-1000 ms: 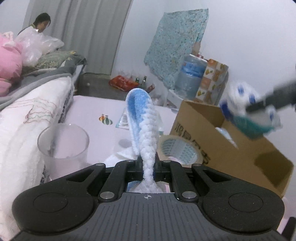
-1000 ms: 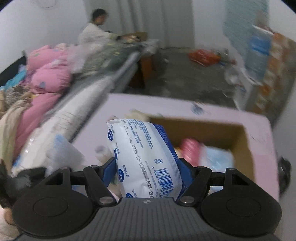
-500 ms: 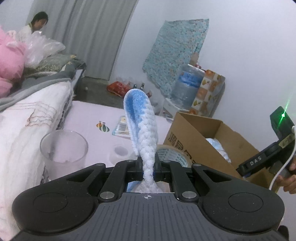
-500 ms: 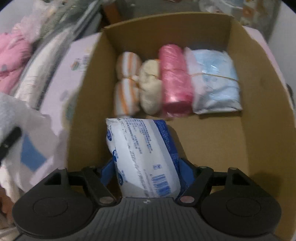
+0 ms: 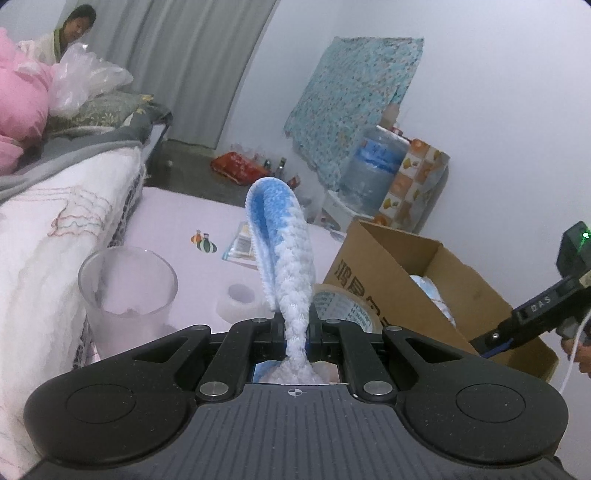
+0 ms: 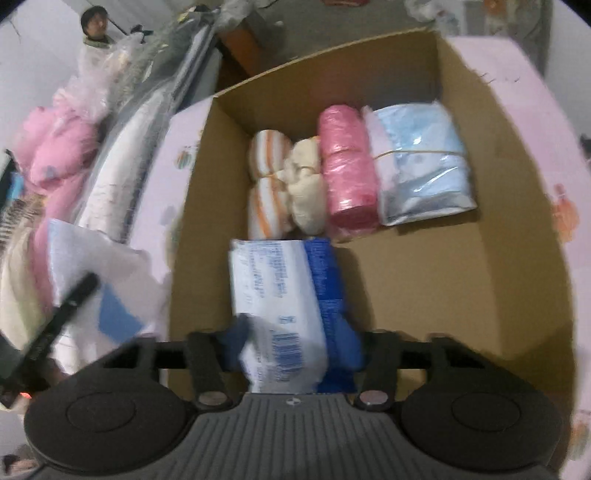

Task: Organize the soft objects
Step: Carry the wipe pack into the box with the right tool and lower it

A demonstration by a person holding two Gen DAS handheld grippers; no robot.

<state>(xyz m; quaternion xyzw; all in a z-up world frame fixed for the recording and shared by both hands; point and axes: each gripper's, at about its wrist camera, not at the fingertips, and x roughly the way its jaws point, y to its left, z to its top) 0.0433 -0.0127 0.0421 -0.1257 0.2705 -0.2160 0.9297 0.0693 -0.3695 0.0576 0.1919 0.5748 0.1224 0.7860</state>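
Note:
My left gripper (image 5: 295, 326) is shut on a fluffy blue and white cloth (image 5: 284, 236) that stands up from its jaws above the pink table (image 5: 184, 218). The right gripper (image 6: 291, 332) points down into the open cardboard box (image 6: 517, 258). Its jaws are closing with a white and blue tissue pack (image 6: 280, 291) between them, the pads against its sides. At the box's far end lie striped orange rolls (image 6: 267, 173), a cream roll (image 6: 306, 184), a pink roll (image 6: 349, 166) and a light blue pack (image 6: 421, 162). The left wrist view shows the box (image 5: 388, 266) on the right.
A clear cup (image 5: 127, 291), a small white roll (image 5: 242, 299) and a roll of packing tape (image 5: 343, 306) stand on the table near my left gripper. A bed with a white blanket (image 5: 55, 240) runs along the left. A person (image 5: 74, 29) sits far back.
The right gripper has sunk into the box with the tissue pack, whose far end now lies close to the striped rolls. The left gripper has stayed where it was with its cloth.

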